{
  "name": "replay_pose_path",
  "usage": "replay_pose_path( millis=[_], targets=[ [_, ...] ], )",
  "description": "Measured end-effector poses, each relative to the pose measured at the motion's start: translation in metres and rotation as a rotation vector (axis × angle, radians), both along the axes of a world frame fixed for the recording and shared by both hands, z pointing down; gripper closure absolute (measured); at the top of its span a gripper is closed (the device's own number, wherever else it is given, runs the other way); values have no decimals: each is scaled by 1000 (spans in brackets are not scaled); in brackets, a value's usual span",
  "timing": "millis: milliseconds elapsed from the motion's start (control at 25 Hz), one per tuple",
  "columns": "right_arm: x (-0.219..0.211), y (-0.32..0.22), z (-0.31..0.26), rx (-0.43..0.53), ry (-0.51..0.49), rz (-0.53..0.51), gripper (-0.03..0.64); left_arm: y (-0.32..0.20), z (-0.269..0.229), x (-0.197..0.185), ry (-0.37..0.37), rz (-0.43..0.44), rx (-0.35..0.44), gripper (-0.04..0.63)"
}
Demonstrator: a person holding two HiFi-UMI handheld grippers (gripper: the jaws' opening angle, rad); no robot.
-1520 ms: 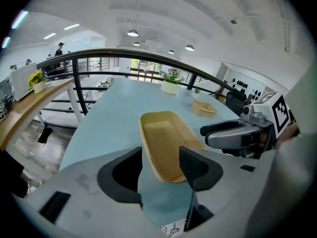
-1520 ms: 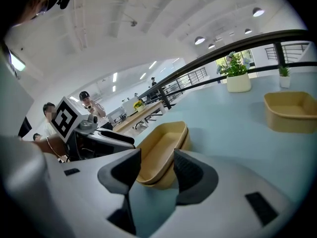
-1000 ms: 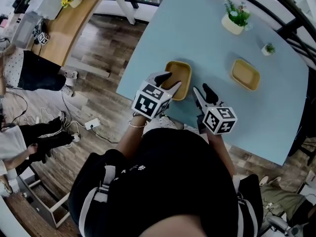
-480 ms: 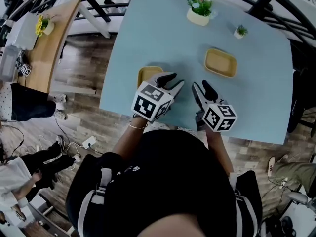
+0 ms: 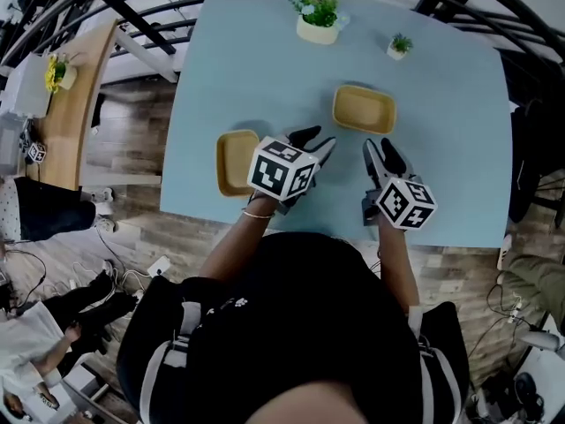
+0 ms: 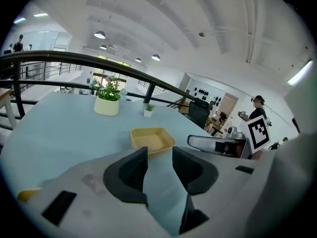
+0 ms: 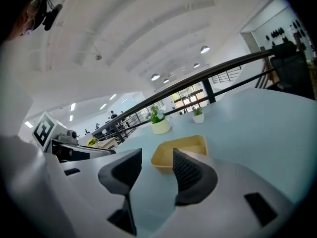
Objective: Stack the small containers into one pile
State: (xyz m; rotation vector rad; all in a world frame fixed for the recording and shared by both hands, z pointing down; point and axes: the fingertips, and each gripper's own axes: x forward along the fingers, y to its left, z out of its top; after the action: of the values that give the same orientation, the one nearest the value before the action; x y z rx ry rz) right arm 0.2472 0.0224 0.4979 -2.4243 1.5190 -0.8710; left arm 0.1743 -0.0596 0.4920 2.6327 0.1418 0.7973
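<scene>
Both small containers are sitting apart on the light blue table point(image 5: 441, 131), not yet stacked. The nearer yellow container point(image 5: 235, 162) is lying close to the table's left edge and near its front edge, while the farther yellow container point(image 5: 364, 109) is resting around the table's middle. The left gripper point(image 5: 315, 141) is being held over the table's front part between the two. Its jaws have just been closing partway but are standing apart with only bare tabletop between them. The right gripper point(image 5: 382, 153) is being held over the table's front part as well, just beside the left one. Its jaws are spread and empty, pointing toward the farther yellow container. Low in the left gripper view a bit of yellow is showing, probably the nearer yellow container's rim. A large potted plant point(image 5: 316, 20) and a small potted plant point(image 5: 399, 46) are standing along the table's far edge.
</scene>
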Motion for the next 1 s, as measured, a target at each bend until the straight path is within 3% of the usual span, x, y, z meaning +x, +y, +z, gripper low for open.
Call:
replay_pose_path(
  millis=[440,1000],
  targets=[
    [71,8,38,-97,-8,12,408,-19,55,58,-131,-98,-45,417],
    [101,-1,84,-149,-112,13,407,-27,93,94,-216,-138,-90,387]
  ],
)
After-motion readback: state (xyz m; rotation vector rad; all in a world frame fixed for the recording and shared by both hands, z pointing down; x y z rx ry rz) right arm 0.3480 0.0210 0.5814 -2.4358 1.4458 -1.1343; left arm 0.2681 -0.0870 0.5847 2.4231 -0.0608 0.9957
